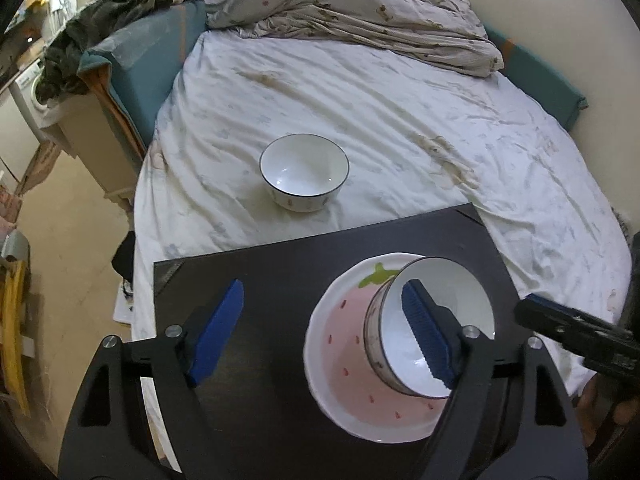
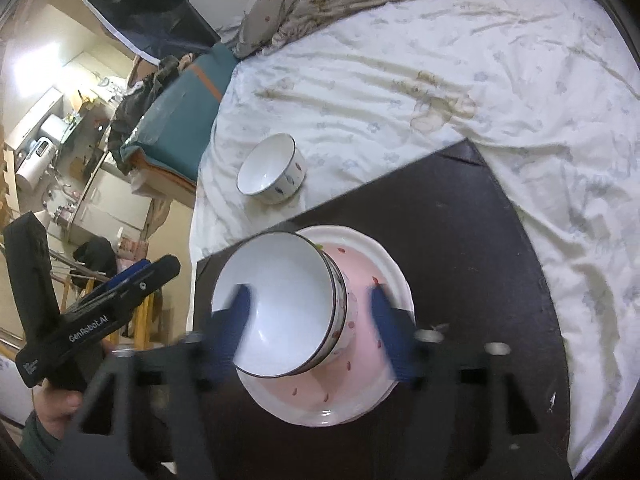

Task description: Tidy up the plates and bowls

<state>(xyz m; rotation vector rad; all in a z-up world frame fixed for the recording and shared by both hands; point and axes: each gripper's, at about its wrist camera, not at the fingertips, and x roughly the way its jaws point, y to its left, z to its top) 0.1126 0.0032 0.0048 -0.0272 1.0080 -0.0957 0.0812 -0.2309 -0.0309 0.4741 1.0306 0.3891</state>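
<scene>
Strawberry plate (image 1: pixel 340 364) sits on dark board (image 1: pixel 272 280) at near edge of bed (image 1: pixel 400 120); one white bowl (image 1: pixel 452 300) stands in plate; 2nd bowl (image 1: pixel 304 172) on sheet beyond board, apart; L gripper (image 1: pixel 320 336) wide open, holds nothing; R gripper (image 2: pixel 316 328) wide open, fingers either side of bowl, blurred, no grip.

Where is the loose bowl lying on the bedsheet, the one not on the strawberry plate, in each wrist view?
Left wrist view: the loose bowl sits near the centre, upright on the sheet, beyond the black board.
Right wrist view: the bowl is left of centre, beyond the board's far left edge.
Shared landmark: the strawberry plate on the board.
</scene>
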